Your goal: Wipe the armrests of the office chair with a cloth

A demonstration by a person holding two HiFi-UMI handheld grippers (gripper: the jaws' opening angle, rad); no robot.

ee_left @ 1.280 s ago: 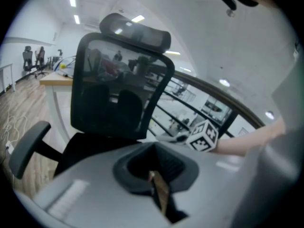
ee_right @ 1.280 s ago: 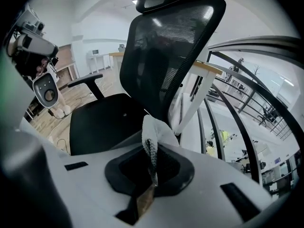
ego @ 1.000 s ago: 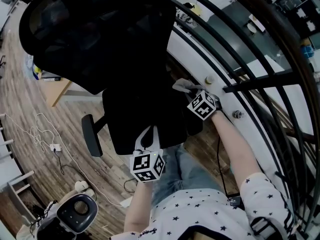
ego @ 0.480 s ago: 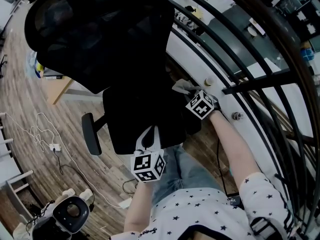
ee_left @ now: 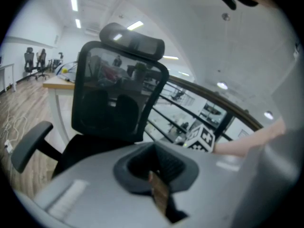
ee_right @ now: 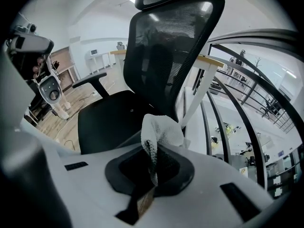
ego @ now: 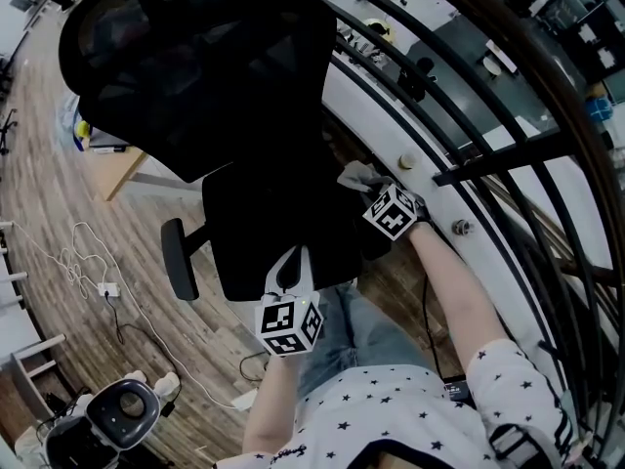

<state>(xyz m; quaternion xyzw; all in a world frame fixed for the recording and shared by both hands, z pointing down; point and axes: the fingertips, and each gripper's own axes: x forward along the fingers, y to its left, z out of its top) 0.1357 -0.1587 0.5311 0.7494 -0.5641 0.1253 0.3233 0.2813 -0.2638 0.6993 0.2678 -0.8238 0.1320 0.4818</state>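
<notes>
1. Office chair (ego: 195,76): black mesh back filling the head view from 10 to 12 o'clock, with the seat at centre.
2. Railing (ego: 498,159): dark bars sweeping from 1 to 5 o'clock, just beside the chair's right side.
3. Far armrest (ego: 179,259): at 8 o'clock of the seat, bare, well apart from both tools. In the right gripper view it shows at 10 o'clock (ee_right: 92,81). I cannot make out the near-side armrest in any view.
4. Right gripper (ego: 369,186): at 3 o'clock of the seat, between chair and railing, with its jaws clamped on the cloth.
5. Left gripper (ego: 290,267): at 6 o'clock, over the seat's front edge. Its own view shows the jaws (ee_left: 156,167) pressed together with nothing between them.
6. Cloth (ee_right: 161,132): a white bunch standing up out of the right jaws, beside the seat's right edge (ego: 359,176). I cannot tell whether it touches anything.
7. Step, as I judge it: work on the right-side armrest, with the far one yet to be wiped. The next move calls for pressing the bunch flat on the pad and stroking along its length, clear of the railing.
</notes>
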